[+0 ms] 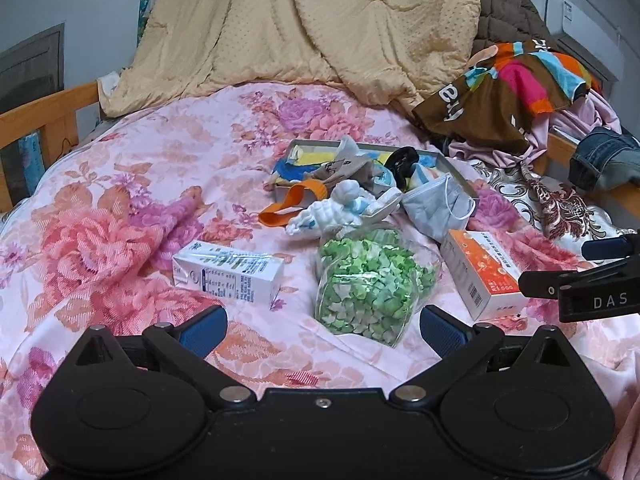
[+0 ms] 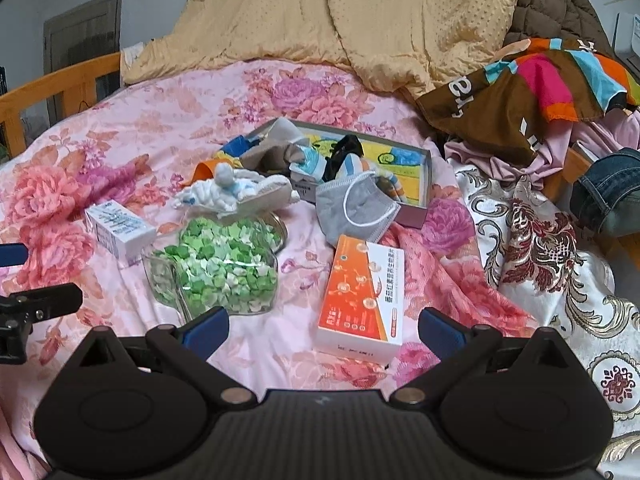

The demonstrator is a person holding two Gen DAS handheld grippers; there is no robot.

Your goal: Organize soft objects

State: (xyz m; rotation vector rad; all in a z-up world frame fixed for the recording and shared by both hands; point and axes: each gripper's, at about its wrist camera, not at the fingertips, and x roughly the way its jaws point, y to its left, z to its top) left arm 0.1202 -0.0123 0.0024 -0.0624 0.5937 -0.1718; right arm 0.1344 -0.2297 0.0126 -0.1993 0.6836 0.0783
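A shallow grey box (image 1: 452,168) (image 2: 426,184) on the floral bedspread holds socks and small cloth items. A grey face mask (image 1: 436,204) (image 2: 352,208) hangs over its near edge. A white plush figure (image 1: 332,212) (image 2: 224,192) and an orange strap (image 1: 288,204) lie in front of it. A clear jar of green paper stars (image 1: 372,284) (image 2: 220,268) lies nearer. My left gripper (image 1: 322,328) is open and empty, just short of the jar. My right gripper (image 2: 322,328) is open and empty, just short of an orange-and-white box (image 2: 360,300) (image 1: 484,276).
A white milk carton (image 1: 228,272) (image 2: 118,228) lies left of the jar. A beige quilt (image 1: 312,28) is heaped at the back. Colourful clothes (image 1: 516,88) (image 2: 532,92) and jeans (image 2: 608,192) pile at the right. A wooden bed rail (image 1: 44,116) runs along the left.
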